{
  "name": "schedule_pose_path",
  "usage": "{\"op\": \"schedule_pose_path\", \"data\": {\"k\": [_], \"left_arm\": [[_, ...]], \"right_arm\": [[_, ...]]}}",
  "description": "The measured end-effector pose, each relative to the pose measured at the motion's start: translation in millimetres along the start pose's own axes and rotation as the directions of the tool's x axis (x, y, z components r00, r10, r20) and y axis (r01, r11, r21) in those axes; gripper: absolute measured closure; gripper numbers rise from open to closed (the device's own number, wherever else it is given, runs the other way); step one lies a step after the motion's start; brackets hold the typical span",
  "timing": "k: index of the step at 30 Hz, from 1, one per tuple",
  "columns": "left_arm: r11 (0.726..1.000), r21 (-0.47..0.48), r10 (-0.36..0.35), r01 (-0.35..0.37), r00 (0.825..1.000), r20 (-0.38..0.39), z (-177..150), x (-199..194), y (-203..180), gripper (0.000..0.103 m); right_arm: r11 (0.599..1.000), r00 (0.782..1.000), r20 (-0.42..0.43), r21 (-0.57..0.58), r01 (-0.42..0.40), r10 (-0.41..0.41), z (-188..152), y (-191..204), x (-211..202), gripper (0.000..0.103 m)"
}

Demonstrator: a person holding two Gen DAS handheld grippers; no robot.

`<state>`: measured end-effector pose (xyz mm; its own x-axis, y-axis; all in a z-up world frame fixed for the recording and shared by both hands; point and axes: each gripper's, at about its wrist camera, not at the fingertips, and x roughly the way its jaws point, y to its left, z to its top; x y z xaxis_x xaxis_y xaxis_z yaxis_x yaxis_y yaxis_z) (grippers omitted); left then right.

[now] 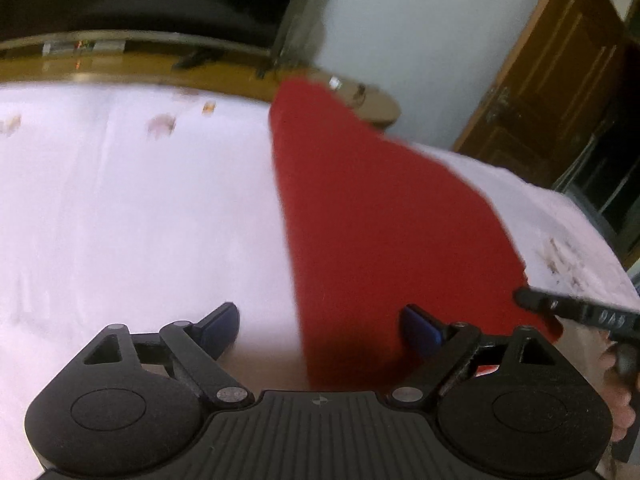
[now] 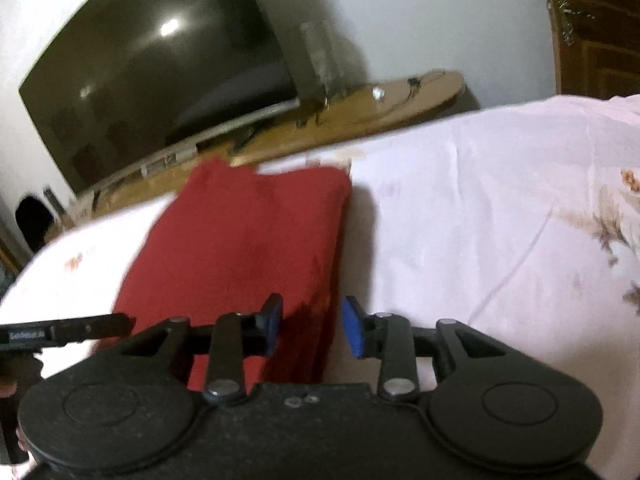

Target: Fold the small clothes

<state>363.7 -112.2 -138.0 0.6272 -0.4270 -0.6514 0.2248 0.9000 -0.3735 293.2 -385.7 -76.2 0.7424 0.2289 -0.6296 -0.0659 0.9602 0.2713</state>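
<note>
From my left wrist camera the red cloth lies flat on the white sheet, a long folded strip running from about 12 o'clock down to my left gripper, whose blue pads stand wide apart with nothing pressed between them; the cloth's near left edge passes between the jaws, and the right pad sits over red fabric while the left one is over bare sheet. Everything from 9 to 11 o'clock is open sheet, plenty of room to slide that way. At 3 o'clock the tip of my right gripper reaches in at the cloth's right edge, with a bit of the hand behind it, so that side is crowded. The right wrist camera shows the same cloth as a neat rectangle, its far edge close to the edge of the bed toward the wooden shelf. My right gripper has its jaws narrowly parted, gripping nothing, straddling the cloth's near right corner where the layers stack in a folded edge. From 1 to 4 o'clock there is free sheet with a floral print. Only this view shows the whole television and the left gripper's finger coming in at 9 o'clock; the left view alone shows the brown door at 2 o'clock.
</note>
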Motion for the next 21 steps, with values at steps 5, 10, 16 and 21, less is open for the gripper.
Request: {"op": "schedule_pose_path", "data": {"k": [5, 10, 16, 21], "left_arm": [[1.0, 0.01, -0.009, 0.008, 0.998, 0.063, 14, -14, 0, 0.014], [1.0, -0.008, 0.001, 0.0, 0.99, 0.142, 68, 5, 1, 0.014], [0.999, 0.005, 0.042, -0.043, 0.996, 0.072, 99, 68, 6, 0.014], [0.999, -0.024, 0.048, -0.046, 0.997, 0.058, 91, 84, 12, 0.003]], "right_arm": [[1.0, 0.999, -0.037, -0.013, 0.014, -0.015, -7, 0, 4, 0.068], [1.0, 0.994, 0.11, 0.021, -0.002, 0.0, 38, -6, 14, 0.067], [1.0, 0.995, 0.102, 0.023, 0.01, -0.012, 71, -15, 78, 0.068], [0.996, 0.997, 0.036, 0.04, 0.074, -0.076, 71, -30, 109, 0.06]]}}
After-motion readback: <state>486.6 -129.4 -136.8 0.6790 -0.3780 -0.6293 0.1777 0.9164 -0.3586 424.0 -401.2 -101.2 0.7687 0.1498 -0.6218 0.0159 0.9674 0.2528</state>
